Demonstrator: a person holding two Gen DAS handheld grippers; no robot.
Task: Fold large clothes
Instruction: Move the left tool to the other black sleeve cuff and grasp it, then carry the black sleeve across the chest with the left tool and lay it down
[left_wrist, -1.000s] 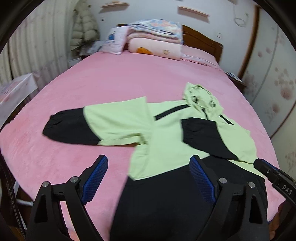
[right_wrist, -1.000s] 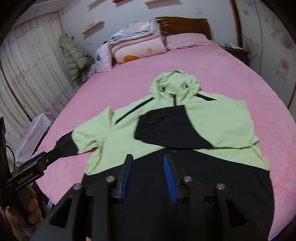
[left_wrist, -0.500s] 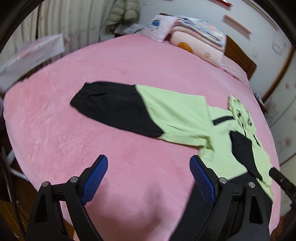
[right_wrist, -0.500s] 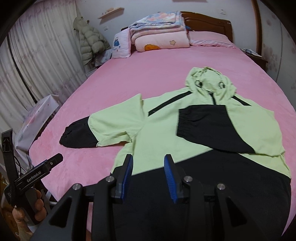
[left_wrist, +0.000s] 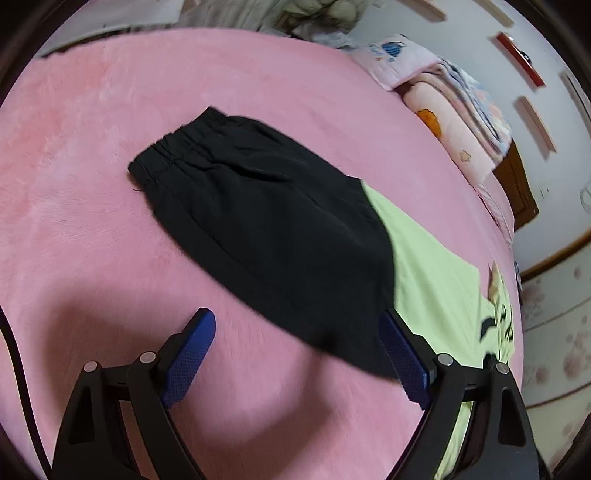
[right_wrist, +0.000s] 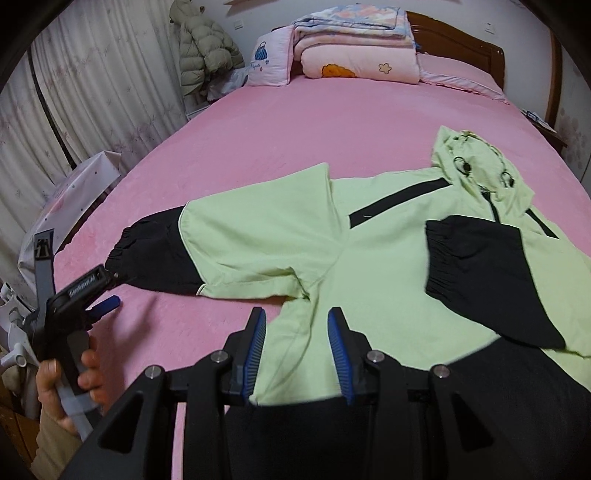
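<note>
A light green and black hooded jacket (right_wrist: 388, 266) lies flat on the pink bed (right_wrist: 295, 140). One sleeve is folded across its chest (right_wrist: 480, 273). The other sleeve stretches out to the left, ending in a black cuff (left_wrist: 177, 155). My left gripper (left_wrist: 295, 350) is wide open and empty, just above the bed beside that black sleeve end (left_wrist: 280, 236). It also shows in the right wrist view (right_wrist: 107, 295), near the cuff. My right gripper (right_wrist: 297, 350) is partly open and empty over the jacket's lower left side.
Folded quilts (right_wrist: 354, 48) and a pillow (right_wrist: 269, 59) are stacked at the wooden headboard (right_wrist: 461, 40). A padded coat (right_wrist: 203, 48) and curtains (right_wrist: 92, 92) stand on the left. A white box (right_wrist: 74, 188) sits by the bed's left edge.
My left gripper has swung left and down to the outstretched black sleeve end, which now fills its view. My right gripper has shifted left over the jacket's lower left side.
</note>
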